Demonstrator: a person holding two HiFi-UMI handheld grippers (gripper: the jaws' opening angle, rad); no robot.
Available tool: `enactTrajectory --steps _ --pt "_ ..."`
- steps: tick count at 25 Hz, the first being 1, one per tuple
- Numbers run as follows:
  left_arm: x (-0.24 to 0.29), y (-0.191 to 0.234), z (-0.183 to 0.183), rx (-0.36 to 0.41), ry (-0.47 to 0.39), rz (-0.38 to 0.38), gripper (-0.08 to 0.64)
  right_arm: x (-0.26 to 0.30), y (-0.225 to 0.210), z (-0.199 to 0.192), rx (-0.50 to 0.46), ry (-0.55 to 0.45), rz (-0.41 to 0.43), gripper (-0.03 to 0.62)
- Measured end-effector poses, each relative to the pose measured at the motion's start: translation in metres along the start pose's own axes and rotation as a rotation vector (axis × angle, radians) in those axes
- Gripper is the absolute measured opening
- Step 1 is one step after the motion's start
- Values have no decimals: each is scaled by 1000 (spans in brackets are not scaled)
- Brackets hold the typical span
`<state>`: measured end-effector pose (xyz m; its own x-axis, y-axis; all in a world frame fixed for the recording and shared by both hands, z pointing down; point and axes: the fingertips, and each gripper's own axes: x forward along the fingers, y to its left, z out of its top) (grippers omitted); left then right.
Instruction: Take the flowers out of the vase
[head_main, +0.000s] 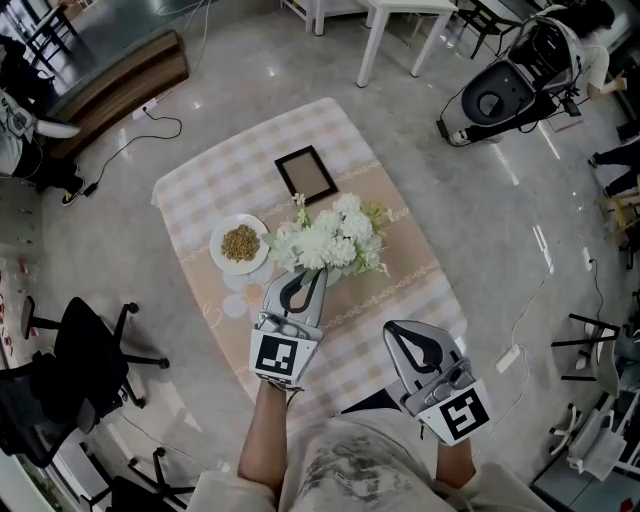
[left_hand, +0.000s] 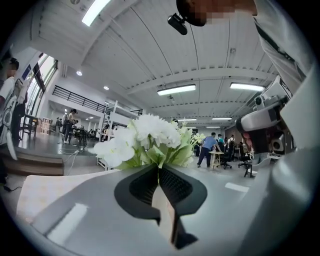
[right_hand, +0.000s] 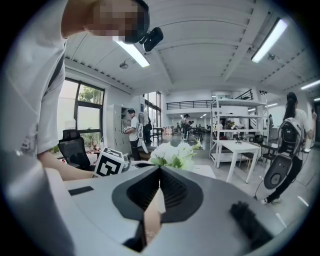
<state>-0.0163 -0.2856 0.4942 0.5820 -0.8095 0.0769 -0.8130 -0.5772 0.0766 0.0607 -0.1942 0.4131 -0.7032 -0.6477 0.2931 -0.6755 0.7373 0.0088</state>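
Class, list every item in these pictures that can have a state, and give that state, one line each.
Flowers, bunched, standing on the table.
Left gripper, shut, tips at the flowers' edge.
Right gripper, shut, empty, apart from the flowers.
Picture frame, lying flat.
Plate, holding a pile of seeds.

Working in an open-plan lab or office hall.
Strip lights (left_hand: 175, 90) are running along a high ribbed ceiling, a railed mezzanine (left_hand: 80, 97) is overlooking the polished floor (head_main: 500, 200), and people (left_hand: 206, 147) are standing around desks at the back. Office chairs (head_main: 85, 355), a white table (right_hand: 245, 150) and loose cables (head_main: 150, 128) are sitting round a cloth-covered table (head_main: 200, 185).
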Motion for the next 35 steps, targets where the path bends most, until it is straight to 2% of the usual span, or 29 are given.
enactTrajectory --steps 4,9,13,18,29,35 --pt "-2 0 3 2 -8 0 15 -1 1 0 -3 4 1 17" --pt "-6 0 7 -34 -4 15 14 -2 2 2 4 -18 -5 17" --pt "-10 2 13 -9 -32 10 12 -1 5 3 -7 -4 1 17" --pt "-15 1 23 -57 -23 30 12 -2 7 7 -12 -16 7 17" --pt "-27 2 48 -26 -84 37 9 -2 13 13 -22 -38 19 17" --pt "-32 5 60 24 -140 45 9 -2 15 14 -25 -42 23 17"
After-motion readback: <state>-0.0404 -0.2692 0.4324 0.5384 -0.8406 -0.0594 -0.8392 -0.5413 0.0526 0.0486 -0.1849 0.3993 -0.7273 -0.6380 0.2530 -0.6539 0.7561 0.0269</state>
